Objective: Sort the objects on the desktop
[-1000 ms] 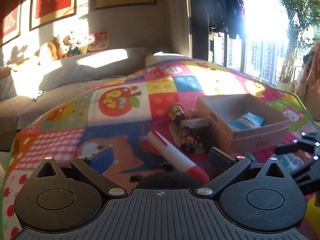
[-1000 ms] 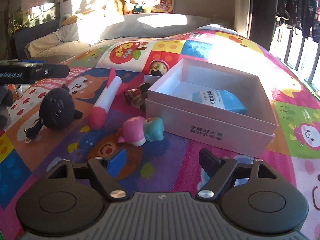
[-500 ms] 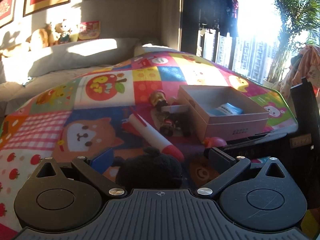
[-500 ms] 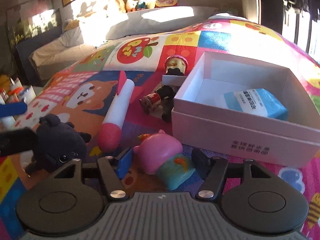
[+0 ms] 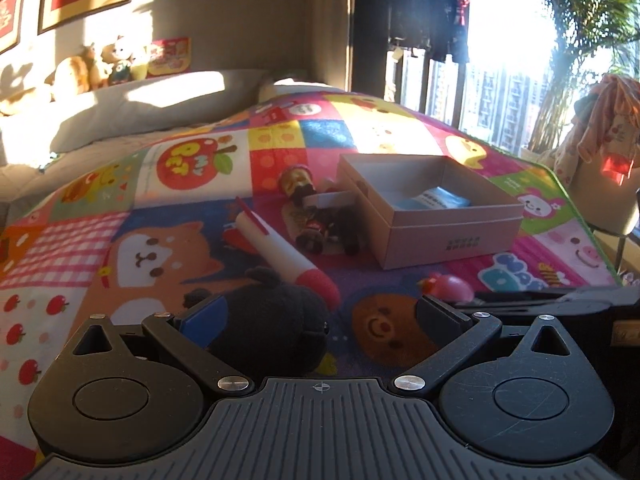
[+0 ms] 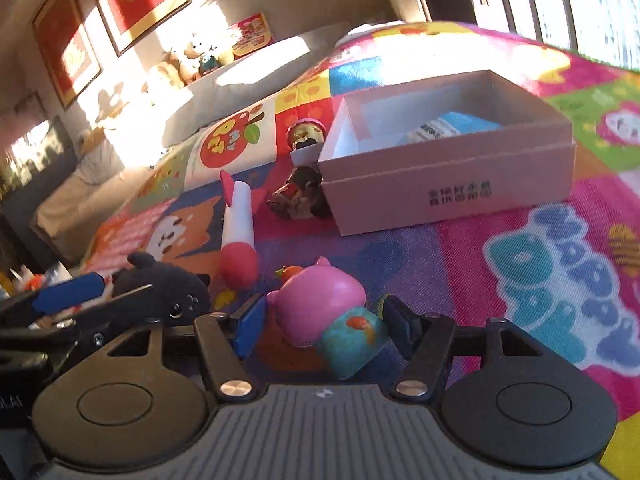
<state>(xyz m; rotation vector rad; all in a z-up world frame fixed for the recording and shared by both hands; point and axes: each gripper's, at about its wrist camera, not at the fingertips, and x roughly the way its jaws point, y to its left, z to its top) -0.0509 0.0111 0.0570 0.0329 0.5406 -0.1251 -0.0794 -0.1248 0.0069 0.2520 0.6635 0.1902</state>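
A black plush toy [image 5: 272, 320] lies on the colourful mat between the fingers of my left gripper [image 5: 320, 316], which is open; the plush sits against the left finger. It also shows in the right wrist view [image 6: 168, 292]. A pink and teal pig figure [image 6: 328, 316] lies between the fingers of my right gripper [image 6: 324, 322], which is open around it. The pig's head shows in the left wrist view [image 5: 448, 286]. An open pink box [image 6: 448, 192] holds a blue packet [image 6: 452, 128].
A white and red toy rocket [image 5: 280, 252] lies beyond the plush. Small figurines [image 5: 316, 232] and a gold-headed doll [image 5: 298, 178] lie against the box's left side. The mat's right edge [image 5: 580, 208] drops off near a chair. A sofa stands behind.
Both grippers have moved forward and down. The black plush now sits between the left fingers and the pig sits deeper between the right fingers. The right view has tilted.
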